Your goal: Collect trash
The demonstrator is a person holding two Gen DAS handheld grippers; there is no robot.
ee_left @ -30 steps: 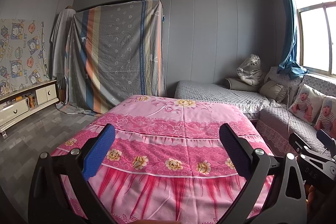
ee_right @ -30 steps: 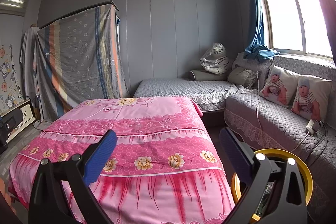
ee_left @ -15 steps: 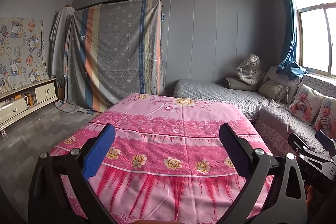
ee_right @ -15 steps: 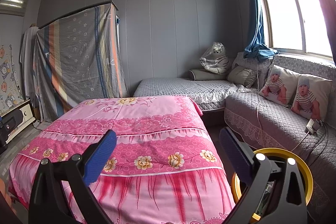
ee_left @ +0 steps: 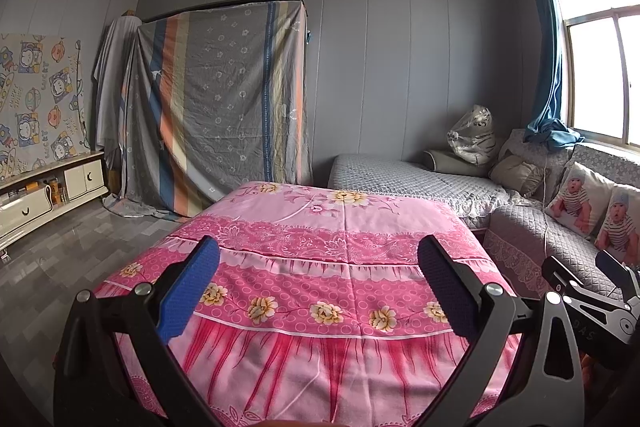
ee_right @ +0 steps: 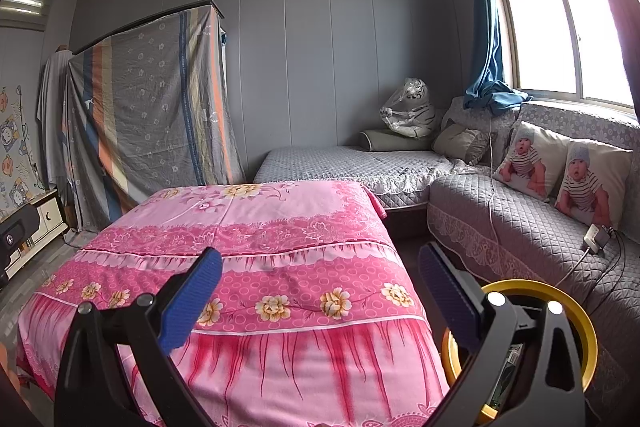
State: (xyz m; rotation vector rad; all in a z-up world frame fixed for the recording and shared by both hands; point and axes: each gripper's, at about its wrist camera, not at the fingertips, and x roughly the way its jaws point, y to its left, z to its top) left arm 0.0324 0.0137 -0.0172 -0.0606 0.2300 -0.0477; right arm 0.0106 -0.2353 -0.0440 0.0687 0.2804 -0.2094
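I hold my left tongs (ee_left: 318, 293) spread wide and empty above the near end of the pink flowered bedspread (ee_left: 320, 251), and my right tongs (ee_right: 320, 295) gape just as wide with nothing between the blue pads (ee_right: 188, 301). The yellow-rimmed trash bin (ee_right: 576, 311) stands on the floor just beside the bed, between it and the grey quilted sofa (ee_right: 532, 227), partly hidden behind my right tongs. I cannot make out any trash on the bedspread.

You're in a home living room | quilted sofa (ee_right: 520, 223) | baby-print cushions (ee_right: 560, 171) | pink floral cloth (ee_left: 320, 267) | curtained window (ee_right: 560, 27)
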